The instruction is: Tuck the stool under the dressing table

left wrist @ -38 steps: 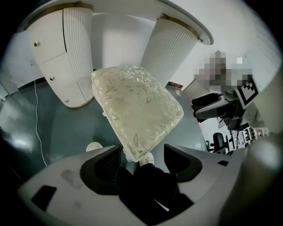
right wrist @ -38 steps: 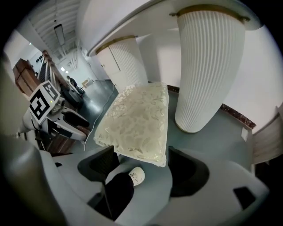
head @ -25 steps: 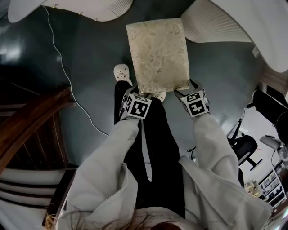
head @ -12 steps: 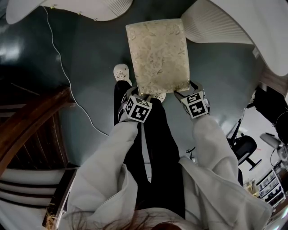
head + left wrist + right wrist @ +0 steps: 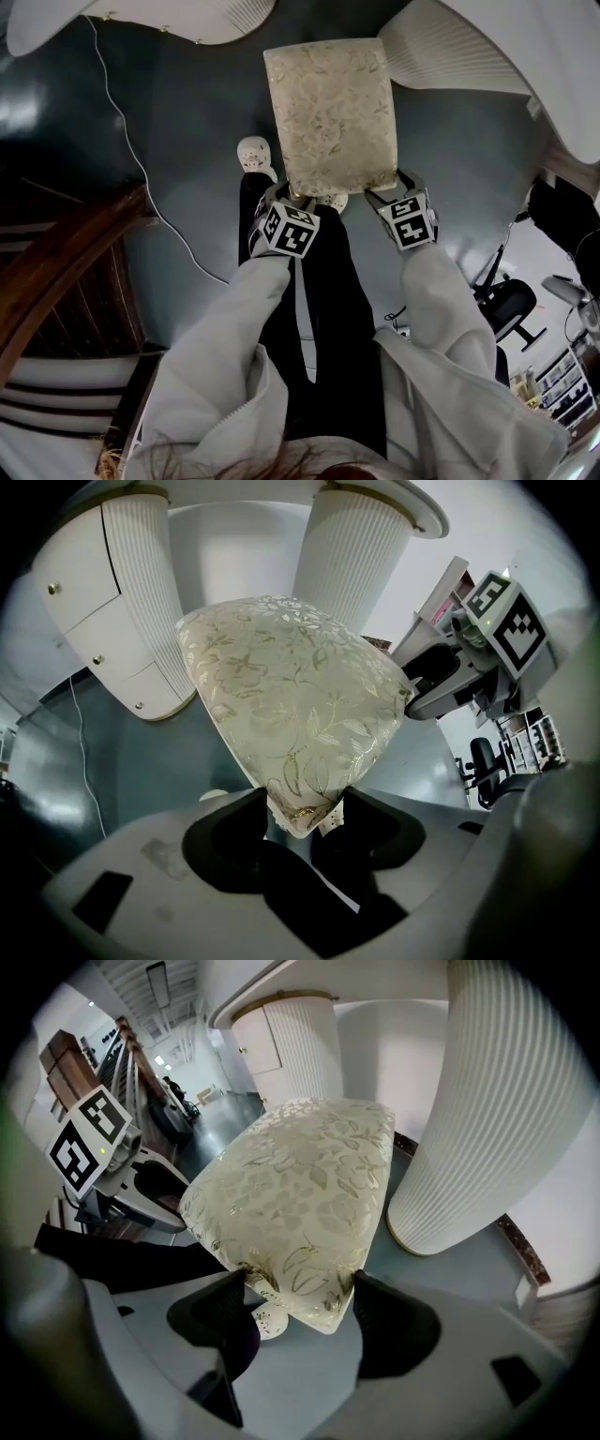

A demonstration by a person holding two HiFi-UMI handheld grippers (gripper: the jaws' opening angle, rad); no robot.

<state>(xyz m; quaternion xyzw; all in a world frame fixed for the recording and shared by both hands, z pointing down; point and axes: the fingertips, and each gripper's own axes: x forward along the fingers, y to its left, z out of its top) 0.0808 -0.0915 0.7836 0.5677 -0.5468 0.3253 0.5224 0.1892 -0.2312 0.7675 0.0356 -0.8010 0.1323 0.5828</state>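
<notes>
- Plainly, the stool (image 5: 330,112) stands on the dark floor in the upper middle of the head view. Its far end points at the gap between the white fluted pedestals of the dressing table (image 5: 459,56), and it is not yet under.
- Left gripper (image 5: 302,810): its jaws have just been closing. The near left corner of the seat sits between them, with the fabric touching both jaws, so I read it as gripping the corner.
- Right gripper (image 5: 300,1290): its jaws have also just been closing. They flank the near right corner and bear on the fabric at both sides.
- Handling, as a judgement:
  - The seat is a thick pad in pale leaf-patterned brocade, so it should give under the jaws, and the weave looks smooth enough to slip.
  - The board under the pad ought to be stiff.
  - The legs are hidden, so its weight is a guess, probably moderate. It should slide easily on this smooth floor.
- Where to hold: the two near corners, as now, so that both sides push evenly and the stool goes in straight. A deeper bite that catches the seat's hard edge would hold better than padding alone.
- A white shoe (image 5: 253,150) sits just beside the near left of the seat, and a thin cable (image 5: 141,164) lies well apart at the left.
- Writing: none can be read. The stool and table show no brand or label, and the gripper cubes carry only black-and-white square markers.
</notes>
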